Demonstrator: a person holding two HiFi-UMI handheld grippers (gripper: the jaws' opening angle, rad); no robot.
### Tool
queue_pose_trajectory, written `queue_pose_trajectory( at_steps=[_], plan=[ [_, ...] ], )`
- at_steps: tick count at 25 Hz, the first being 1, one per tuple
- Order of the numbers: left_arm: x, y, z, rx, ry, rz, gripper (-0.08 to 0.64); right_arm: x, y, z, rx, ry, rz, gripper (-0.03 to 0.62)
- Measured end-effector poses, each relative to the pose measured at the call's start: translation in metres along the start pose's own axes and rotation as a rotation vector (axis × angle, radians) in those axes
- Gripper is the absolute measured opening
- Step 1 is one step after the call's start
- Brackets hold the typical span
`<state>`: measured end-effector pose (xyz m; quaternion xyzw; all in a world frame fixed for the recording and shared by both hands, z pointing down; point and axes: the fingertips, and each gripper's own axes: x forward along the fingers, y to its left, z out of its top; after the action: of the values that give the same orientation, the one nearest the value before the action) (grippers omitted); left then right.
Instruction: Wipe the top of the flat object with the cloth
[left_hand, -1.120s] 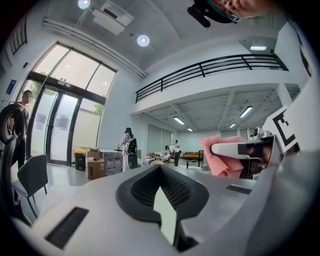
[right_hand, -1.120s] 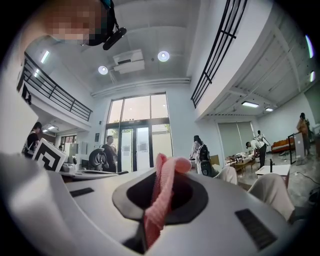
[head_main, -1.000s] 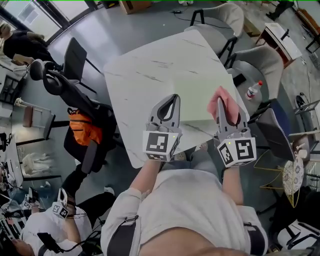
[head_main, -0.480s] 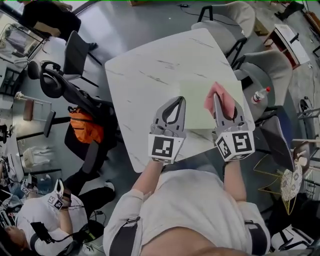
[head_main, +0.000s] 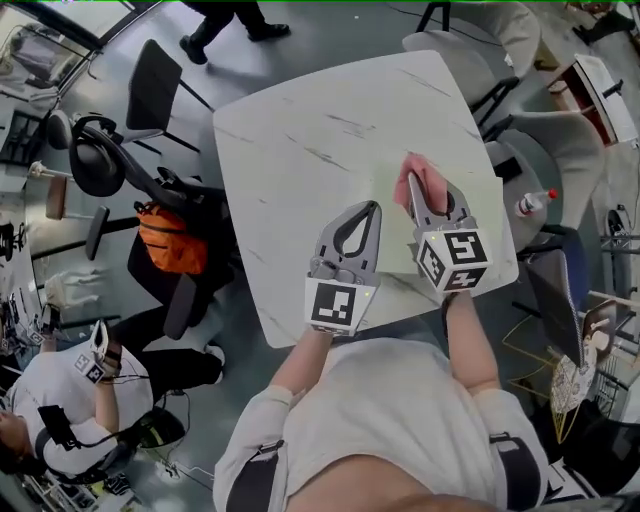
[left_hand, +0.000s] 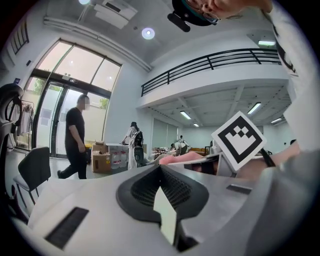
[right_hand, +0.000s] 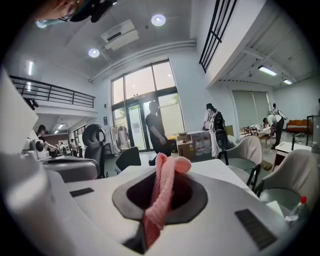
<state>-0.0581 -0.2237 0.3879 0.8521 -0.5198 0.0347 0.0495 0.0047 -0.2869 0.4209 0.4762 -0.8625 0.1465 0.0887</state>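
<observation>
R gripper (head_main: 418, 195) is sitting just right of frame centre in head view, jaws clamping down on the pink cloth (head_main: 408, 180). Cloth is bunching out past the tips & resting on the pale green flat object (head_main: 482, 205), near its upper left part. In R gripper view the cloth (right_hand: 162, 195) is running as a pinched fold between the jaws and curling over at the tip of the gripper (right_hand: 165, 167).

L gripper (head_main: 371, 208) is lying just left of it, jaw tips meeting w/ a teardrop gap behind them, tips pointing at the flat object's left edge; can't tell if touching. L gripper view is showing the same: gripper (left_hand: 160, 169) w/ tips together.

Flat object is lying on the right half of the white marble table (head_main: 300, 140). Orange bag (head_main: 170, 240) is sitting at mid left, off the table.
</observation>
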Motion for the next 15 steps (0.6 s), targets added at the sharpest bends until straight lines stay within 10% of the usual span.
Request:
queue_pose_trajectory(
  at_steps=[15],
  plan=[
    [0.012,0.032,-0.026,-0.087,0.035,0.094,0.014,0.083,0.003,-0.082,-0.004,0.318,0.044,0.028]
  ],
)
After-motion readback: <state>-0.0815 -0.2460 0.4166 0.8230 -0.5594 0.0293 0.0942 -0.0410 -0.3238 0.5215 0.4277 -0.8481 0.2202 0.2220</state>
